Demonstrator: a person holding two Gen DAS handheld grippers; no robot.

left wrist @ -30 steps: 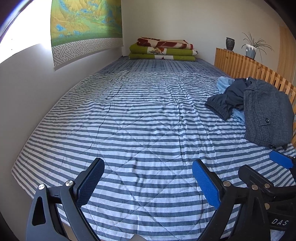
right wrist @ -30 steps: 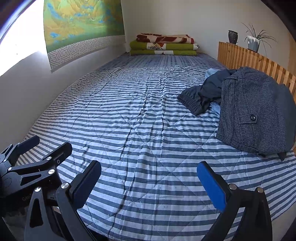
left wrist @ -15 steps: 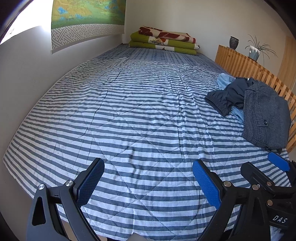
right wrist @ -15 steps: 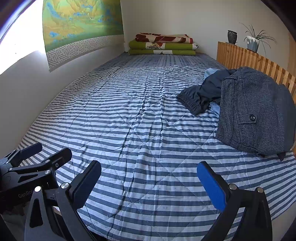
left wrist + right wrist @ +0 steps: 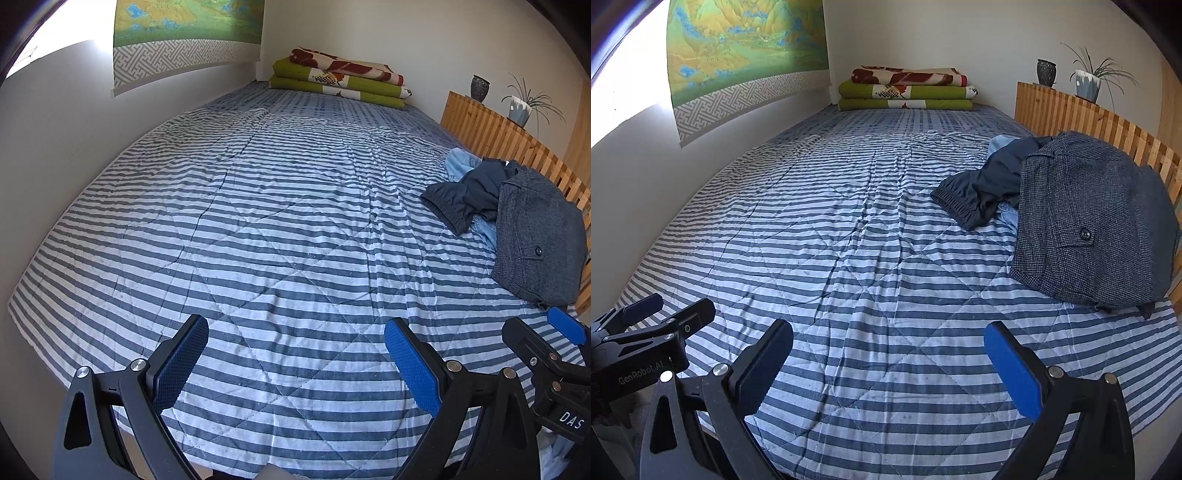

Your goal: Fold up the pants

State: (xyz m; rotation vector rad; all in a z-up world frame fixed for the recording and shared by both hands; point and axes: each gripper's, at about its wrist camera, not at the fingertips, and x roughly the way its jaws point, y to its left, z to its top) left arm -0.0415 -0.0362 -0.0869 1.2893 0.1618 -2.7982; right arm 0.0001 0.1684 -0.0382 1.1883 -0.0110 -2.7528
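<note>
Item: grey tweed pants, on my right side of the striped quilt, against the wooden slat rail. I noted them as lying in a loose, rounded heap, the weave fine and speckled, with a buttoned pocket flap facing up and a dark corner poking out at the near edge.

Item: dark navy garment, bunched, its elastic hem toward the middle of the bed, partly under the tweed pair. Light blue fabric showed behind and beneath it.

Item: left gripper. I recorded it wide open, holding nothing, poised above the near edge of the quilt.

Item: right gripper. Likewise spread wide and empty, above the near edge, well apart from the clothes.

Item: folded blankets, green and red-patterned, stacked at the far end.

Item: landscape wall hanging; dark vase and potted plant on the rail.
</note>
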